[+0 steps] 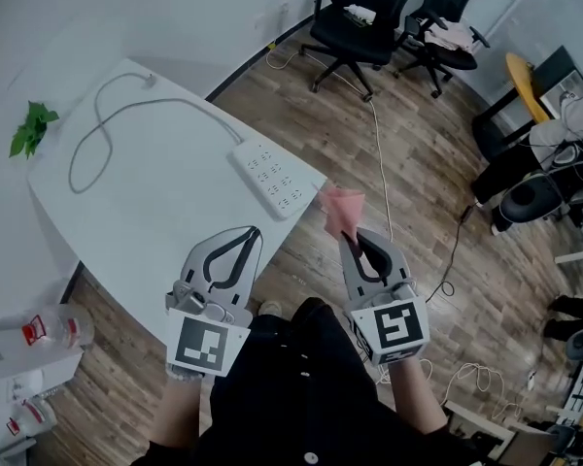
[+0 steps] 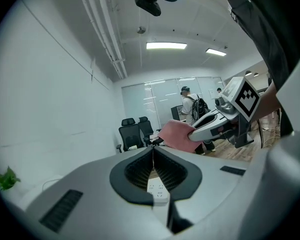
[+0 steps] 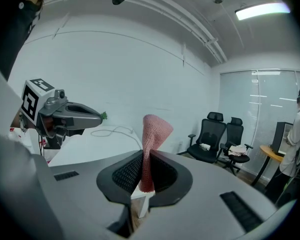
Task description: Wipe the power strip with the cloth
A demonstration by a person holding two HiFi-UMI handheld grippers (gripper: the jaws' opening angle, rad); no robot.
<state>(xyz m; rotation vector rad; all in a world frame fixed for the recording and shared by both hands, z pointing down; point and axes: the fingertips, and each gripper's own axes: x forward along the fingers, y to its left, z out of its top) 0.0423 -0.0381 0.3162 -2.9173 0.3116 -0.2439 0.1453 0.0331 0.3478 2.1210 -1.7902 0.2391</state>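
**Right gripper (image 1: 344, 236) clamped on the cloth (image 1: 342, 207), off the corner of the surface (image 1: 165, 183)**

The right gripper's jaws are closed on a pink cloth. The right gripper view shows the fabric (image 3: 154, 131) pinched between the ribbed pads and rising above them in a folded peak. The left gripper (image 1: 256, 229) has its jaws pressed together at the tips with nothing held between them, as the left gripper view (image 2: 153, 151) confirms. Both grippers are held side by side above the near edge of the surface, tips pointing away from the person.

The white surface runs diagonally across the head view. The white power strip (image 1: 272, 176) lies flat at its right-hand corner, along the edge that faces the wooden floor (image 1: 418, 153). From the strip's far end a grey cable (image 1: 97, 129) curves across the surface in loose loops toward the far corner.

The cloth hangs just past that right-hand corner, over the floor, beside the near end of the power strip. Whether it touches the strip cannot be told.

A small green plant (image 1: 31, 129) sits beyond the left edge of the surface.
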